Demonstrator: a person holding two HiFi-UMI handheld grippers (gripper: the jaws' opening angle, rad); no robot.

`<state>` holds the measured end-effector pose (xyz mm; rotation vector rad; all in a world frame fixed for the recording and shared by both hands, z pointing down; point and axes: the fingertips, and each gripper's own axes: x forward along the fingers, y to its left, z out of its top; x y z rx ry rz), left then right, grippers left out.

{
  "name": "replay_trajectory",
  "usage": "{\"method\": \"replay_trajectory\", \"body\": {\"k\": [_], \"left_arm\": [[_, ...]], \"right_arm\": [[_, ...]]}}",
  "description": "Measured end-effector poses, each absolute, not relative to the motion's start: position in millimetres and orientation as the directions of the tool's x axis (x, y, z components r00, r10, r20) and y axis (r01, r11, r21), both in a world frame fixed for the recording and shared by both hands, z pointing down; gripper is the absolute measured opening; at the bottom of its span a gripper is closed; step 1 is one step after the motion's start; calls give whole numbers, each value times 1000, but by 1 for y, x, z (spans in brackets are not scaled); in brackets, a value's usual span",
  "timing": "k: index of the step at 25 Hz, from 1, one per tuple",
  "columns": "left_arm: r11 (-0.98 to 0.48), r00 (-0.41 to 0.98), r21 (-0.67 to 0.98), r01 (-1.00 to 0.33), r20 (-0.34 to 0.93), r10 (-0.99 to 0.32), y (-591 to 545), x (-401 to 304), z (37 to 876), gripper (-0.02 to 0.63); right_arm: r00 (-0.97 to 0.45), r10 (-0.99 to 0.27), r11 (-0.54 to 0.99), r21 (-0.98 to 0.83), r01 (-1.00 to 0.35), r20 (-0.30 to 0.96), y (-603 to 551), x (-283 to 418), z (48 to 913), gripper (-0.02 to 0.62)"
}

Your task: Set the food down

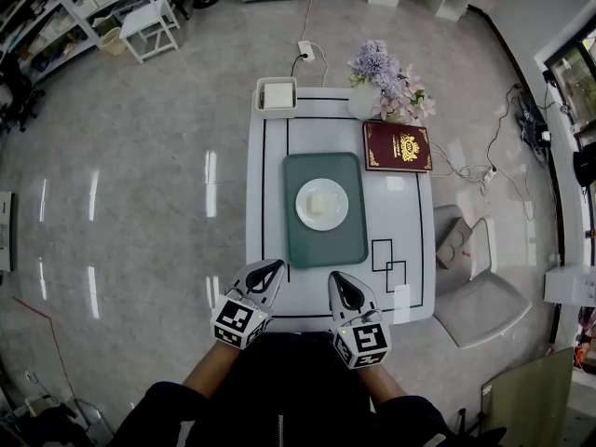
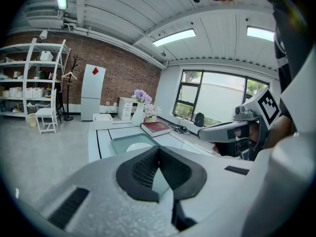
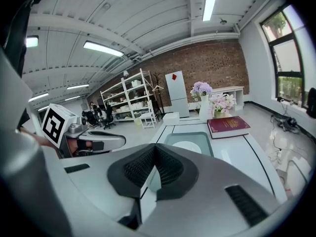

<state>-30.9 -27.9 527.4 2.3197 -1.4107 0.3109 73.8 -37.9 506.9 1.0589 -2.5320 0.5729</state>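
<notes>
head view: food (image 1: 321, 200) lies well beyond both closed jaws.

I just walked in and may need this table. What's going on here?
A person stands at the near edge of the white table holding a gripper in each hand. The left gripper and the right gripper are both shut and empty, hovering just short of the green rectangular tray. The round white plate with a pale piece of food already sits on that tray. Neither gripper touches it.
</notes>
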Motion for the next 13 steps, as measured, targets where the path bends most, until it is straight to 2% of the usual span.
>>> {"method": "replay_trajectory", "body": {"k": [13], "left_arm": [[-390, 450, 226, -893, 396, -801, -27, -36, 531, 6]], "right_arm": [[-669, -585, 647, -235, -726, 458, -36, 73, 510, 9]]}}
